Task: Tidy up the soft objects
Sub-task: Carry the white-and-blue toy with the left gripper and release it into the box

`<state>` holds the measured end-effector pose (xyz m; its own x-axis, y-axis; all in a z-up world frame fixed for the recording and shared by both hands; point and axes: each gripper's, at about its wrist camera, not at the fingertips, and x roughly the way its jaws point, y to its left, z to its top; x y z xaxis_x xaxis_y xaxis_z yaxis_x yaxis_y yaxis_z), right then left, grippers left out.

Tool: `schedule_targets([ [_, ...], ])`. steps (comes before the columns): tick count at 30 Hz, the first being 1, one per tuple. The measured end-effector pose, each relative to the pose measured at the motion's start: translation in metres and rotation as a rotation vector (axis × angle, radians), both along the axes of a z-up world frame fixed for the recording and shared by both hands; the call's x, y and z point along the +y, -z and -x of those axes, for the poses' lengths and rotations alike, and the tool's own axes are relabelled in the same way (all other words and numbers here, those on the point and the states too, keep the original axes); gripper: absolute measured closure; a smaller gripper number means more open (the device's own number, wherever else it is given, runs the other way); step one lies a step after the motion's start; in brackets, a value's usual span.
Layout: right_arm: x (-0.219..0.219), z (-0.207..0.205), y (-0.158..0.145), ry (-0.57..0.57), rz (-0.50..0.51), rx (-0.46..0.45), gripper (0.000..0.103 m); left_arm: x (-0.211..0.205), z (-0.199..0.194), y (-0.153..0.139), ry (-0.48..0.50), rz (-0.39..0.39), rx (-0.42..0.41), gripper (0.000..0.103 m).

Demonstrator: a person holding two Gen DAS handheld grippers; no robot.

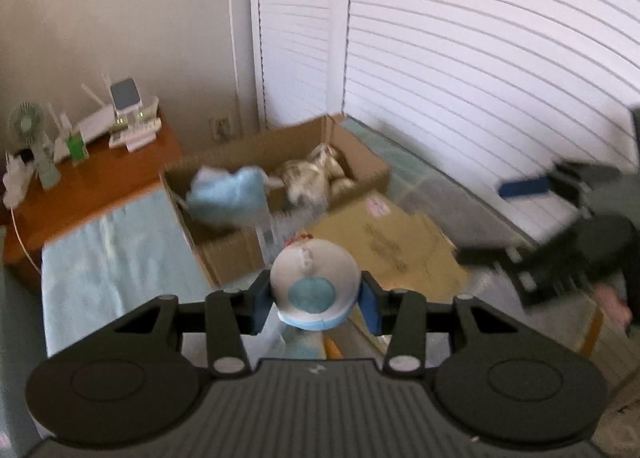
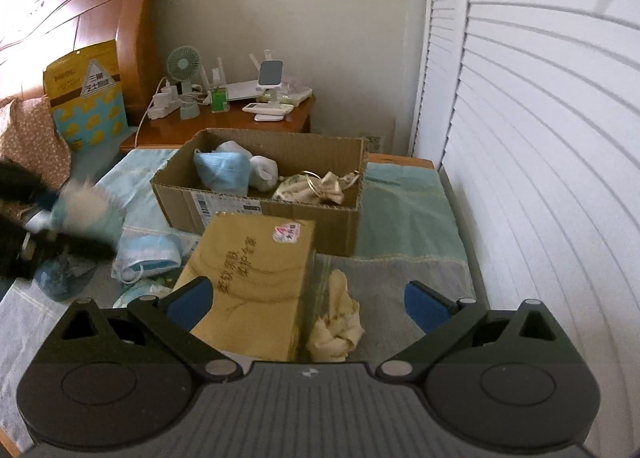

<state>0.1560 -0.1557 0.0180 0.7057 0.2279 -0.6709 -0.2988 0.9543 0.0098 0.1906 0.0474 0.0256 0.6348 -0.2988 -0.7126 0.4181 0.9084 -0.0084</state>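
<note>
My left gripper point(image 1: 315, 296) is shut on a white and blue plush toy point(image 1: 314, 278), held above the bed in front of the open cardboard box point(image 1: 370, 163). The box holds a light blue soft item point(image 1: 230, 193) and a beige patterned pouch point(image 1: 308, 177); in the right wrist view these are the blue item point(image 2: 222, 171), white socks point(image 2: 264, 173) and the pouch point(image 2: 312, 187) inside the box point(image 2: 276, 141). My right gripper point(image 2: 308, 302) is open and empty over a yellow box point(image 2: 256, 274) and a cream cloth point(image 2: 336, 322). The left gripper with its toy point(image 2: 86, 199) shows blurred at left.
A wooden nightstand point(image 2: 168, 129) with a fan point(image 2: 183, 65), chargers and a router stands behind the box. Louvered doors point(image 2: 540, 137) run along the right. More soft items point(image 2: 148, 254) lie on the bed at left, near a yellow snack bag point(image 2: 86, 89) and the headboard point(image 2: 92, 9).
</note>
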Motion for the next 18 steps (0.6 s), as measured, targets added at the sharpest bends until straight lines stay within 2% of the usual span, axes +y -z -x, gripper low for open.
schedule_targets([
  [6, -0.007, 0.005, 0.001, -0.002, -0.021, -0.002, 0.000, 0.000, -0.063, -0.007, -0.069, -0.020, -0.018, 0.059],
  [13, -0.013, 0.003, 0.003, 0.003, -0.032, 0.000, 0.000, 0.003, -0.103, 0.006, -0.140, -0.055, 0.004, 0.058],
  [15, -0.013, 0.003, 0.004, 0.005, -0.029, 0.001, 0.000, 0.006, -0.108, 0.011, -0.164, -0.063, 0.003, 0.049],
  [16, -0.014, 0.003, 0.005, 0.006, -0.031, 0.003, 0.000, 0.008, -0.108, 0.012, -0.176, -0.062, 0.004, 0.031],
  [17, -0.014, 0.003, 0.005, 0.006, -0.035, 0.006, 0.000, 0.010, -0.108, 0.012, -0.187, -0.056, -0.002, 0.020],
  [18, -0.015, 0.003, 0.005, 0.007, -0.036, 0.006, 0.000, 0.012, -0.107, 0.012, -0.194, -0.048, -0.010, 0.019],
])
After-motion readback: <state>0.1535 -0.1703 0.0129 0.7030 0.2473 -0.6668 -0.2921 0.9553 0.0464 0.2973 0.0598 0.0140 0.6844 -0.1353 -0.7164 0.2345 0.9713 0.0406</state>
